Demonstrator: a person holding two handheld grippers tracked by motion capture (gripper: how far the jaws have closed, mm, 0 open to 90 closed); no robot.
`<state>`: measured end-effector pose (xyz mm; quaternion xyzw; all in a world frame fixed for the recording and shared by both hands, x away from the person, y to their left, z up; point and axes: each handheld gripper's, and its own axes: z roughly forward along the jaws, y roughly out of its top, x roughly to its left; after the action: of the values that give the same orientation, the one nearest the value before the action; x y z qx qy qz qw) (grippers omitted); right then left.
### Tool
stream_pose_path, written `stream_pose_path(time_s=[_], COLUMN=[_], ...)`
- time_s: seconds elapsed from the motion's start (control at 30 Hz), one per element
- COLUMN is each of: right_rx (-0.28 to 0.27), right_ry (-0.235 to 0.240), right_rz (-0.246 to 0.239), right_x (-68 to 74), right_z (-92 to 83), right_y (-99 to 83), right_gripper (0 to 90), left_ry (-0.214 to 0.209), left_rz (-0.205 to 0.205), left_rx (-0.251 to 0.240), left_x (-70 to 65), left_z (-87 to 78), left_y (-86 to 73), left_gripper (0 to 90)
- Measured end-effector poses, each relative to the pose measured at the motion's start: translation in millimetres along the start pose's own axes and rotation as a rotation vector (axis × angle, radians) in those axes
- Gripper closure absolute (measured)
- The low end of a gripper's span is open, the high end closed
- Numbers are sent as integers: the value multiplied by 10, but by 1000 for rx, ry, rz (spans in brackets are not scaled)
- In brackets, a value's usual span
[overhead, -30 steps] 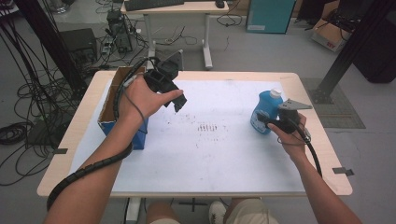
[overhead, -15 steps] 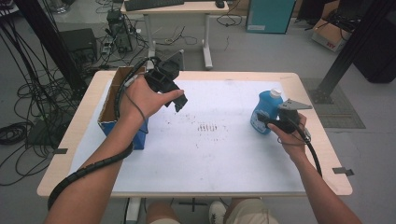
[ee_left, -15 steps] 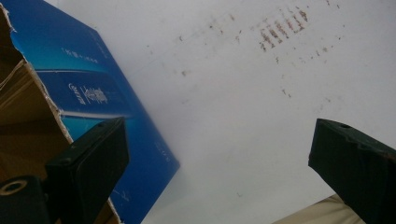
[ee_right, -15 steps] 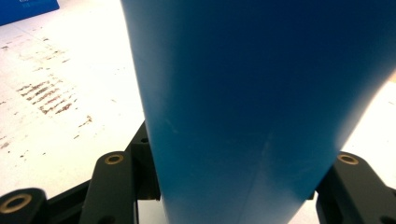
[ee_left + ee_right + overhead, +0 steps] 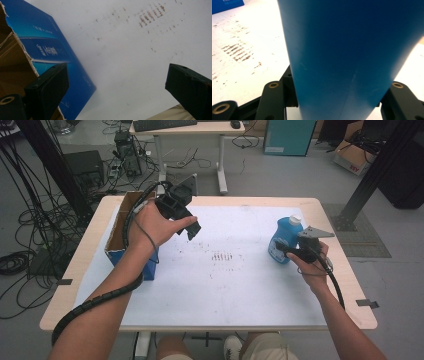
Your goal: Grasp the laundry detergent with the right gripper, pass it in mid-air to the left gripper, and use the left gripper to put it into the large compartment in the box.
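Done: right tool [image 5: 283,249] is pinching the blue plastic bottle [image 5: 284,238], standing right on the tabletop [image 5: 235,290].
Left: left tool [image 5: 192,227] is hovering spread beside the open blue cardboard box [image 5: 116,237]; bottle is awaiting boxing.

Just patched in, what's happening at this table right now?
A person works two handheld claws. The right claw is shut on the blue bottle, which stands on the white table at the right. The left claw is open and empty, held above the table beside the open blue box.
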<state>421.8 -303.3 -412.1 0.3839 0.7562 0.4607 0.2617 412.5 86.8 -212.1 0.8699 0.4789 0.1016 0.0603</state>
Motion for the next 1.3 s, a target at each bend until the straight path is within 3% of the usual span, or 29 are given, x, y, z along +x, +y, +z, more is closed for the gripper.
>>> stream_pose_path(time_s=[0.73,1.3], right_rx=[-1,2], right_ry=[7,7], right_rz=[0,2], right_x=[-8,-9], right_z=[-2,3], right_y=[-4,9], right_gripper=[442,441], left_ry=[2,-2], left_rz=[-5,33], left_rx=[-11,-9], left_x=[-15,-41], left_z=[-31,-57], left_y=[-7,25], left_gripper=[56,56])
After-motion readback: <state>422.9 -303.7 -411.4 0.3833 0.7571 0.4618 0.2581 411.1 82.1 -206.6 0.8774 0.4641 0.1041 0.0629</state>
